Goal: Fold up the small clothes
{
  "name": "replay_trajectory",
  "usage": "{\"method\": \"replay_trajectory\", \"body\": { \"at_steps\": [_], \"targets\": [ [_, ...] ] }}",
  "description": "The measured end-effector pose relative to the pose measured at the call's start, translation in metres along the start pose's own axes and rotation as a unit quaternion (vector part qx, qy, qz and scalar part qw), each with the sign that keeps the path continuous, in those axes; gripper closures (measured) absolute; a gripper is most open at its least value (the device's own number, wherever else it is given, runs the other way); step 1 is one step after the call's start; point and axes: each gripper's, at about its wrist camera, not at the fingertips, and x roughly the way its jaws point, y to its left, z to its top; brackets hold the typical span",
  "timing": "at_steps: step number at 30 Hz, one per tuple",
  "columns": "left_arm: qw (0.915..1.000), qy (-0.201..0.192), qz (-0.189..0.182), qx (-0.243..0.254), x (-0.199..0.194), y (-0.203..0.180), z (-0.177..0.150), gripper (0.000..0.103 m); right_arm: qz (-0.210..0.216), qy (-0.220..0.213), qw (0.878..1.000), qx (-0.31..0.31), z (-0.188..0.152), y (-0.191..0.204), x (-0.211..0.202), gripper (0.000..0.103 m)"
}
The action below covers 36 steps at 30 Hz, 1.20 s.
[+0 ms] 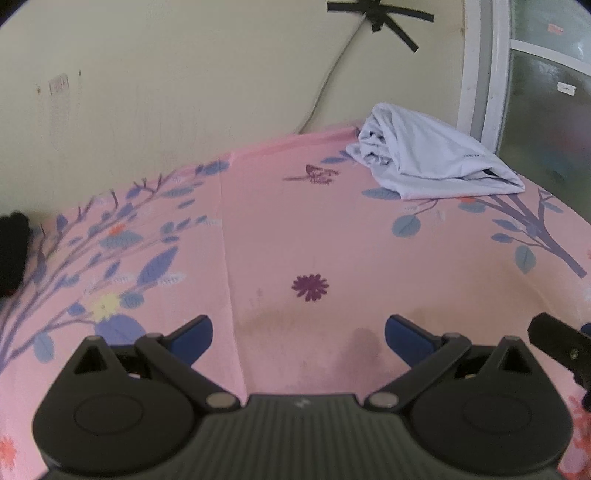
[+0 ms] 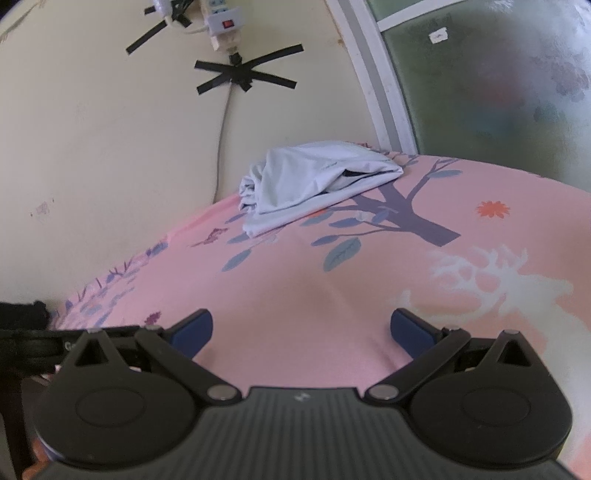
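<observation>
My left gripper (image 1: 298, 334) and right gripper (image 2: 301, 332) hang released over the bedsheet (image 1: 332, 240); white garment (image 1: 436, 155) lies crumpled by the wall.

A home bedroom. A bed with a pink floral bedsheet (image 1: 295, 229) fills the lower half of both views, pushed against a cream wall (image 1: 184, 92). In the right wrist view, a white power strip (image 2: 223, 22) sits at the upper middle, its cable (image 2: 221, 147) fixed by black tape (image 2: 245, 75). A white-framed frosted window (image 2: 480, 92) fills the upper right.
</observation>
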Motion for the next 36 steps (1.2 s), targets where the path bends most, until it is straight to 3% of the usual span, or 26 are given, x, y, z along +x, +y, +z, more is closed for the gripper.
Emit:
{"method": "replay_trajectory", "body": {
  "at_steps": [10,36],
  "targets": [
    [0.9993,0.032,-0.022,0.002,0.007,0.0,-0.003,0.0,-0.016,0.009,1.0,-0.021,0.0,0.007,0.002,0.006],
    [0.9992,0.028,-0.026,0.007,0.007,-0.004,-0.004,0.0,-0.013,0.012,1.0,-0.025,-0.001,0.011,0.002,0.006]
  ]
}}
